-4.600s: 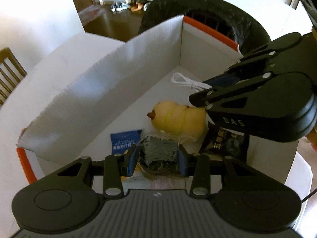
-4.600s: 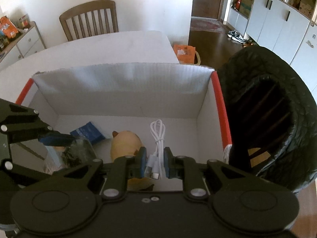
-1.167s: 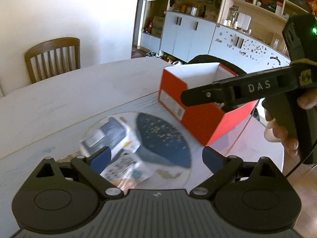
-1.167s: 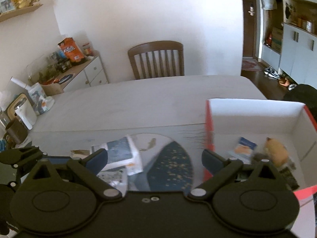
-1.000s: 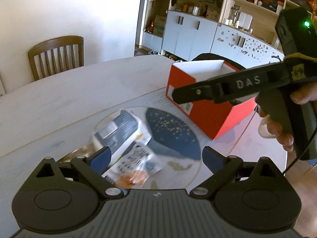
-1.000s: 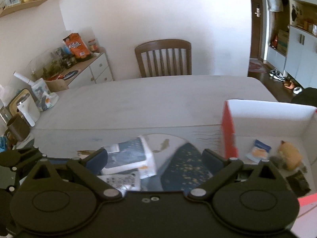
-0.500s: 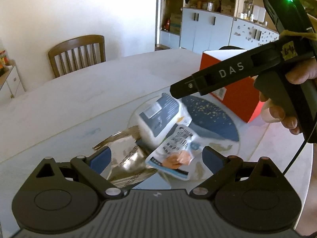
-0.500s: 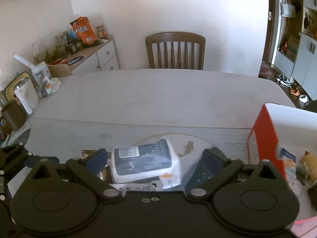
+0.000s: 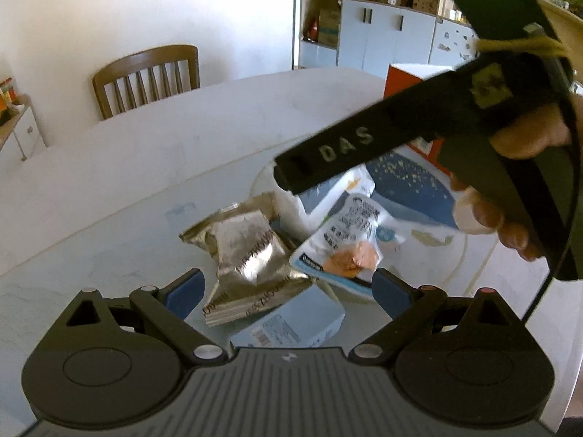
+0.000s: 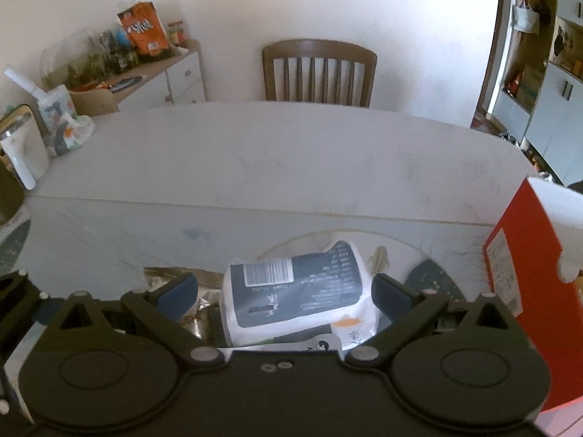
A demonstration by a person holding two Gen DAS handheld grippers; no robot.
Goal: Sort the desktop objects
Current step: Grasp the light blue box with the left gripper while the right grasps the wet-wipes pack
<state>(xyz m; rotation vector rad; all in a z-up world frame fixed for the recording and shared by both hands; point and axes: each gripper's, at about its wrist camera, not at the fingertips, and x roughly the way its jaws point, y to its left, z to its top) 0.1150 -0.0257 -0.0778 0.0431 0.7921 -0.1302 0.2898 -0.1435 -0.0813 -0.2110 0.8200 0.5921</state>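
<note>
My left gripper (image 9: 288,291) is open and empty, just above a crumpled silver foil packet (image 9: 244,251) and a light blue box (image 9: 291,324). A white snack pouch with an orange picture (image 9: 349,240) lies to the right of the packet. My right gripper (image 10: 284,293) is open, with a white and dark grey tissue pack (image 10: 298,295) between its fingers; the pack also shows in the left wrist view (image 9: 320,196). The red cardboard box (image 10: 517,255) stands at the right.
The items lie on a round mat with a dark blue patch (image 9: 411,189) on the white table (image 10: 291,160). A wooden chair (image 10: 319,73) stands at the far side. A sideboard with snacks (image 10: 145,65) and a kettle (image 10: 22,149) are at the left.
Both grippers left the red box, opened and swung left over the pile on the mat. They have since come lower and closer to the packets.
</note>
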